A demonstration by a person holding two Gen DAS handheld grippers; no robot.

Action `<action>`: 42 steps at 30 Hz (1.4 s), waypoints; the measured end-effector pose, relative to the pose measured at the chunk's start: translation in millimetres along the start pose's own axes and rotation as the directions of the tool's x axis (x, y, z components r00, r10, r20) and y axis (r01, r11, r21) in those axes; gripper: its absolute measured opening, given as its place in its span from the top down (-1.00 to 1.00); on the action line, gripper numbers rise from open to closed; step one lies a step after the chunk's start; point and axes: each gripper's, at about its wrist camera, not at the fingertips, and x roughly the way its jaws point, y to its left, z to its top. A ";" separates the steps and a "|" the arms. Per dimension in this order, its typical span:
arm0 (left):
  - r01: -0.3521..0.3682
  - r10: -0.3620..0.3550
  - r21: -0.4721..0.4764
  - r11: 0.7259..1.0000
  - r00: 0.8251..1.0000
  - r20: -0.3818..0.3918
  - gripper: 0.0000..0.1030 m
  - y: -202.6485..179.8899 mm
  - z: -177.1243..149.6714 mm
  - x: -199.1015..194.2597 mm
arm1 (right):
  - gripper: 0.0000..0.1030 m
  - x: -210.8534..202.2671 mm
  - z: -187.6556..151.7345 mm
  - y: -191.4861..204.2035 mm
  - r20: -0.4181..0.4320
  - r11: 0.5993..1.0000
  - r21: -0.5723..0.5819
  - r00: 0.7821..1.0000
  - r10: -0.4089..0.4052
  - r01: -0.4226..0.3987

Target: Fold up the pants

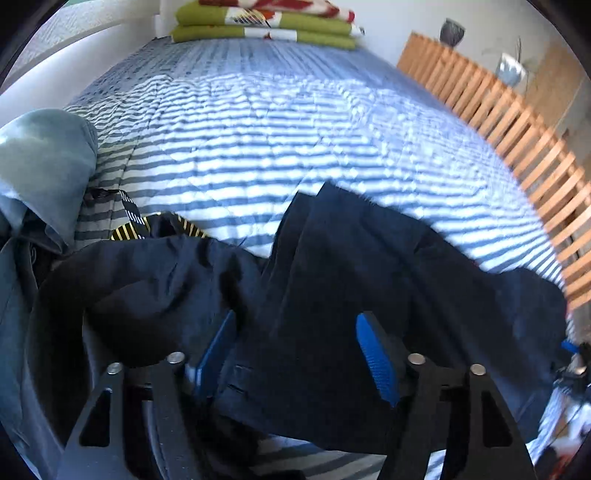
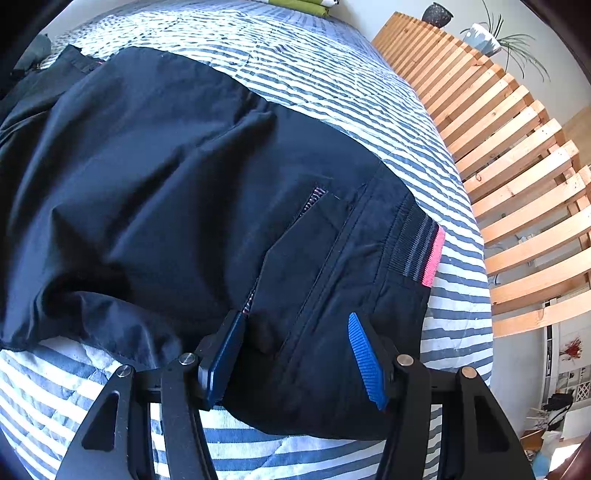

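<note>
Dark navy pants (image 1: 369, 258) lie crumpled on the blue-and-white striped bedspread (image 1: 258, 129). My left gripper (image 1: 297, 356) is open, its blue pads (image 1: 376, 358) low over the leg end, with loose fabric lying between them. In the right wrist view the pants (image 2: 166, 166) spread away to the left, and the waist, with a pink and grey elastic band (image 2: 424, 251) and a zip pocket (image 2: 306, 210), is nearest. My right gripper (image 2: 295, 360) is open and straddles the waist edge near the bed's front edge. The right gripper's blue tip (image 1: 569, 347) shows at the far right of the left wrist view.
A teal garment (image 1: 44, 166) and a black-and-yellow striped piece (image 1: 129, 229) are heaped at the left. Folded green and red blankets (image 1: 266, 22) sit at the far end of the bed. A wooden slatted frame (image 2: 517, 166) runs along the right, with pots (image 2: 480, 37) behind it.
</note>
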 end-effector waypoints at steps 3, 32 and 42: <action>0.034 -0.034 -0.001 0.999 0.999 -0.011 -0.41 1.8 -10.4 8.4 | -0.04 0.5 1.1 1.5 -0.001 1.000 -0.005 1.000 -0.007 0.007; -0.146 0.154 -0.105 0.984 0.985 0.075 0.49 29.6 -41.8 -72.0 | -0.08 -25.6 -31.9 -86.7 0.011 0.932 0.343 0.993 0.119 -0.115; -0.045 0.038 0.040 0.998 0.985 0.167 0.47 -48.8 -88.6 -121.1 | -0.08 -38.3 -40.0 -81.2 0.073 0.918 0.368 0.989 0.129 -0.147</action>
